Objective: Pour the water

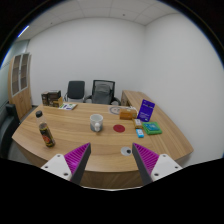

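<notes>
I am only at the start of this job, I think. My hand-held gripper (110,160) is spread wide, with its two purple pads (76,158) far apart at the bottom of the frame, and there is nothing between them. It hangs in the air above the near edge of the desk (70,135). The bottle (44,131) with a dark cap and an orange label stands upright on the desk at the middle left of the frame, beyond the left finger and well apart from it. A clear glass (96,122) stands near the middle of the frame, beyond both fingers, and I cannot tell if it has any water in it. A small round red thing (117,128) lies just right of the glass, and a teal box (152,128) and a purple card (147,109) sit further right. Two chairs (89,92) stand behind the desk. Nothing is picked up yet, so all the work is left: I must reach the bottle, grab it, carry it over to the glass and tip it
</notes>
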Demonstrator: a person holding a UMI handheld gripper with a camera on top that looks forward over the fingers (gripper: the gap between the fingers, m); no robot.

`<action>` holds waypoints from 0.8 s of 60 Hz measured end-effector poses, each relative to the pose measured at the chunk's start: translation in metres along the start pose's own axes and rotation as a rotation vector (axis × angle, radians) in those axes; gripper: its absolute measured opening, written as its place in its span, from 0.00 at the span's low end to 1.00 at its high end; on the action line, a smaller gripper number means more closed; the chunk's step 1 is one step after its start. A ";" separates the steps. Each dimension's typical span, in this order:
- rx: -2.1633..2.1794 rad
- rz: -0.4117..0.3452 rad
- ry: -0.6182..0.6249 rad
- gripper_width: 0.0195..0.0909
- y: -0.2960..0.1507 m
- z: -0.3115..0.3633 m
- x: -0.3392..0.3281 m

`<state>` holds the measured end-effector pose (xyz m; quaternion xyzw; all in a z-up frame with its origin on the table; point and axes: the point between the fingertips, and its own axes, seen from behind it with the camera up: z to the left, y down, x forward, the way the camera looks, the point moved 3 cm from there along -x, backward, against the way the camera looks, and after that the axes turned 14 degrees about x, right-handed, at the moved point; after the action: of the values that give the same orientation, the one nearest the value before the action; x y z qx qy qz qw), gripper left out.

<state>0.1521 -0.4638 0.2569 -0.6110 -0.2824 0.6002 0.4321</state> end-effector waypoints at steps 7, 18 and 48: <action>-0.009 0.022 0.003 0.92 0.013 0.010 0.007; -0.029 0.070 0.003 0.93 0.059 0.058 0.027; 0.061 0.021 -0.135 0.93 0.126 0.324 0.107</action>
<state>-0.1732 -0.3692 0.1258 -0.5586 -0.2859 0.6529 0.4242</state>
